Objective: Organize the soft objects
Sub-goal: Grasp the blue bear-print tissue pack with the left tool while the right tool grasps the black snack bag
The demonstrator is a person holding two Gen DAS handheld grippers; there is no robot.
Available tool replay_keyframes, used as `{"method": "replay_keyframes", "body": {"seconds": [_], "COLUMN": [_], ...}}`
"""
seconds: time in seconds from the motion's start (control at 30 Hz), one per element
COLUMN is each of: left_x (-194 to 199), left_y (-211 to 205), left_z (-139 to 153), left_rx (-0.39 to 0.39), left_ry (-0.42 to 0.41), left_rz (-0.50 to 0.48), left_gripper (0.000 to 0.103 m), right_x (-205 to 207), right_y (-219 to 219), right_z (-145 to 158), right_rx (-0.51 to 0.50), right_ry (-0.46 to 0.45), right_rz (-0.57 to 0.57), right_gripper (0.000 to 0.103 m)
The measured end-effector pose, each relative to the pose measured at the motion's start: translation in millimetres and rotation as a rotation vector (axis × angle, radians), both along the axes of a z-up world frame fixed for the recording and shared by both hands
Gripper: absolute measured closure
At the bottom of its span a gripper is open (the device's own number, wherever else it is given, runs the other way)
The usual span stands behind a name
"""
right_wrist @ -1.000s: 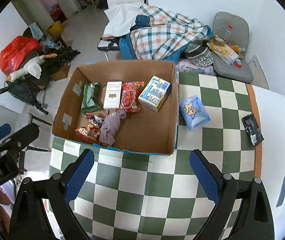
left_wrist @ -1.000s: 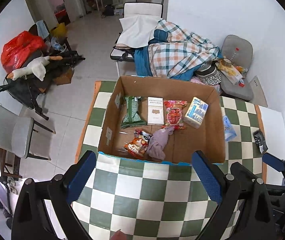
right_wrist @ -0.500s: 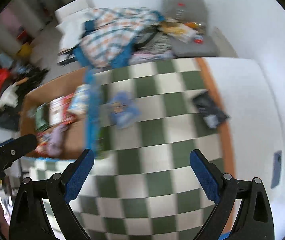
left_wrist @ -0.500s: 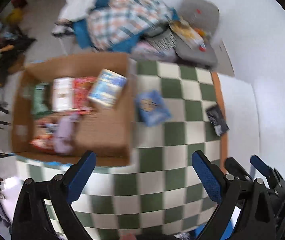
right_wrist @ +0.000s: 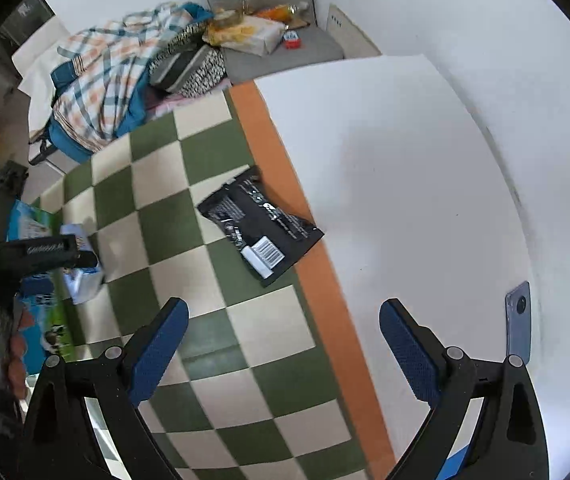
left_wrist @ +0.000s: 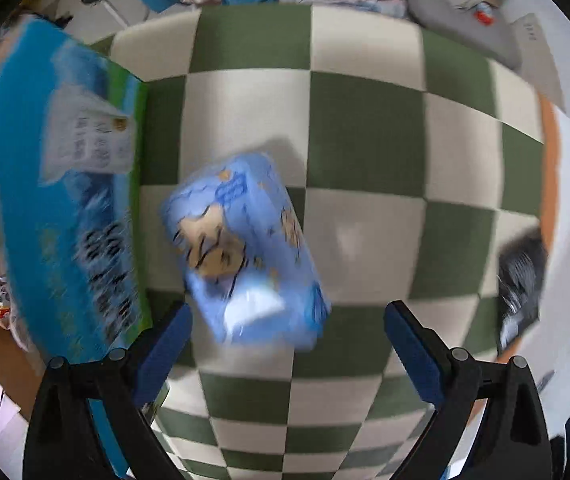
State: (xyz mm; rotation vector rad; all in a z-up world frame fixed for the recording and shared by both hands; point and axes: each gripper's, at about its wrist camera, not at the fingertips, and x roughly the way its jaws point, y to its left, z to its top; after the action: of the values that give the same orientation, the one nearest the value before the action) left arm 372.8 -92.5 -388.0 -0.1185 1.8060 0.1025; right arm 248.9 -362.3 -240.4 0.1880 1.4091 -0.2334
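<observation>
A light blue tissue pack (left_wrist: 241,248) with a cartoon print lies on the green-and-white checkered cloth (left_wrist: 365,128), just right of the cardboard box's blue printed side (left_wrist: 65,216). My left gripper (left_wrist: 287,344) is open and hovers right over the pack's near end, not touching it. A black snack packet (right_wrist: 259,226) lies at the cloth's orange edge; it shows blurred in the left wrist view (left_wrist: 521,280). My right gripper (right_wrist: 281,344) is open and empty, a little short of the packet. The left gripper's body (right_wrist: 25,256) covers part of the tissue pack (right_wrist: 85,276) there.
A white board (right_wrist: 405,184) covers the table right of the cloth, with a phone (right_wrist: 519,320) near its right edge. Behind the table stand a chair with plaid clothes (right_wrist: 105,80) and a grey chair (right_wrist: 277,40) with bottles and bags.
Both grippers swung right and dropped closer to the table. The left one went from over the box to the tissue pack. The right one went toward the black packet.
</observation>
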Motion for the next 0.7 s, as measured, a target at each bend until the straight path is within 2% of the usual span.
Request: {"method": "replay_keyframes", "body": {"seconds": [0.2, 0.23, 0.37, 0.47, 0.57, 0.63, 0.7], "left_x": [13.3, 13.8, 16.2, 11.9, 4.8, -2.3, -10.1], "left_y": [0.3, 1.4, 3.4, -1.4, -6.3, -9.8, -8.5], "left_z": [-34.0, -36.8, -35.9, -35.4, -32.6, -28.0, -19.5], "left_rx": [0.086, 0.089, 0.068, 0.035, 0.02, 0.013, 0.013], "left_ry": [0.057, 0.062, 0.039, 0.019, -0.016, -0.047, -0.077], "left_rz": [0.014, 0.019, 0.04, 0.016, -0.014, -0.029, -0.047], "left_gripper": [0.005, 0.002, 0.002, 0.004, 0.005, 0.011, 0.028], "right_x": [36.7, 45.2, 77.2, 96.5, 108.4, 113.3, 115.6], "right_y": [12.8, 17.6, 32.3, 40.7, 45.3, 46.1, 45.7], "right_z": [-41.2, -50.8, -92.2, -119.7, -142.0, -151.4, -155.2], "right_rx": [0.038, 0.041, 0.061, 0.021, 0.035, 0.054, 0.054], "right_ry": [0.068, 0.089, 0.17, 0.207, 0.243, 0.258, 0.256], "right_rz": [0.137, 0.171, 0.276, 0.338, 0.365, 0.361, 0.353], "right_gripper": [0.005, 0.005, 0.005, 0.005, 0.005, 0.005, 0.005]}}
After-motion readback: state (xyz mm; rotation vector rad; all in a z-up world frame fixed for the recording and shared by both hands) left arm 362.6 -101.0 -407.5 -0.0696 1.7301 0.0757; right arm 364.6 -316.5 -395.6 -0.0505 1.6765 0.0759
